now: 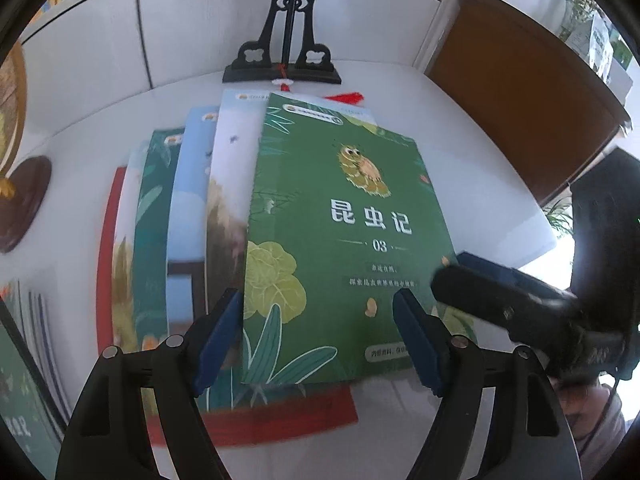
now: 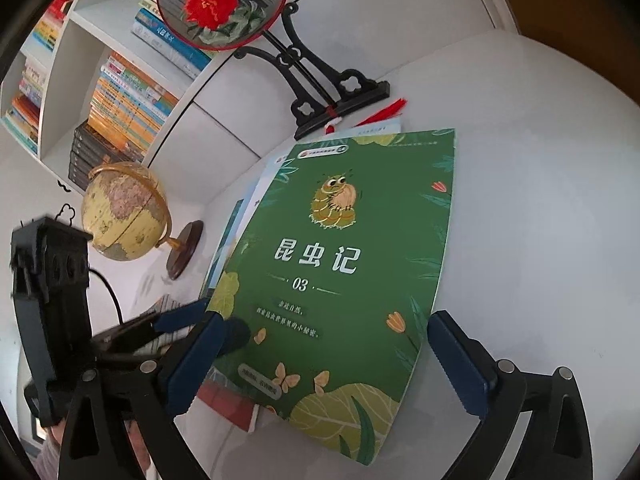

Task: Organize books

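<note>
Green book [image 1: 344,240] titled 昆虫记, numbered 03, atop fanned books [image 1: 192,248].

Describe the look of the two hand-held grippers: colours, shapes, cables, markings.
Both match: the left hand-held gripper and right hand-held gripper have black, angular plastic frames with triangular cut-outs, round silver pins at the pivots and dark blue fingers. A black cable trails from the left one's boxy black body.
</note>
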The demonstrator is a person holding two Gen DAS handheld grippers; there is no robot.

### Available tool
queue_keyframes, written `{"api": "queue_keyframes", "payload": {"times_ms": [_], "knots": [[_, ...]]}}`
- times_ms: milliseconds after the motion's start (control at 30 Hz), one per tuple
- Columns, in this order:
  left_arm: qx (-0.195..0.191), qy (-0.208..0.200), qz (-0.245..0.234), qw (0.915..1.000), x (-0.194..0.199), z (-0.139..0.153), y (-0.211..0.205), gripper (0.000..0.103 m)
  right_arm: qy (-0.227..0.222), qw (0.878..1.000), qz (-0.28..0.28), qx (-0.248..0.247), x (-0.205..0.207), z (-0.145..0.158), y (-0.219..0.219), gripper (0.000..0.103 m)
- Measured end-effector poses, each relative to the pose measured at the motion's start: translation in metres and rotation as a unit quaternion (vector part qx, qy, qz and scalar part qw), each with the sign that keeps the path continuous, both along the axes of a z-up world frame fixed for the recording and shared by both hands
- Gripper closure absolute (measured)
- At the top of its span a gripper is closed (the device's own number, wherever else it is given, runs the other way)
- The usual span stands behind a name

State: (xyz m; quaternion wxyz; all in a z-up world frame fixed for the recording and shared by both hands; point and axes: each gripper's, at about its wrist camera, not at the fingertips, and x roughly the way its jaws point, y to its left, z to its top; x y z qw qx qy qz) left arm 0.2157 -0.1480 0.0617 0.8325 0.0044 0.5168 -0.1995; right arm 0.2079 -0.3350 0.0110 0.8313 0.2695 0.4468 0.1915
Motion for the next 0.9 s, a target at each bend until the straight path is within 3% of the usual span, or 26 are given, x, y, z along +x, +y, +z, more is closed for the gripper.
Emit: {"api": "queue_keyframes", "payload": {"times_ms": [167, 433, 500, 700, 900], "knots": [[0.010, 0.015, 0.006, 0.9998, -0.021, -0.006, 0.015, 0.029, 0.008, 0.999, 0.018, -0.031, -0.004, 0.002, 0.018, 0.000], [0.013, 0.026, 0.049, 0.9984, -0.040, -0.014, 0.066, 0.029, -0.021, 0.998, 0.067, 0.001, -0.009, 0.011, 0.052, 0.000], [-0.009, 0.028, 0.082, 0.9962, -0.033, -0.014, 0.084, 0.029, -0.038, 0.996, 0.081, 0.022, -0.011, 0.014, 0.059, 0.000], [-0.081, 0.046, 0.142, 0.9854, -0.010, -0.025, 0.110, 0.029, -0.014, 0.998, 0.043, 0.045, -0.014, 0.005, 0.038, 0.000], [-0.083, 0.037, 0.157, 0.9834, -0.006, -0.026, 0.109, 0.029, -0.001, 0.998, 0.052, 0.026, -0.020, 0.005, 0.038, 0.000]]}}
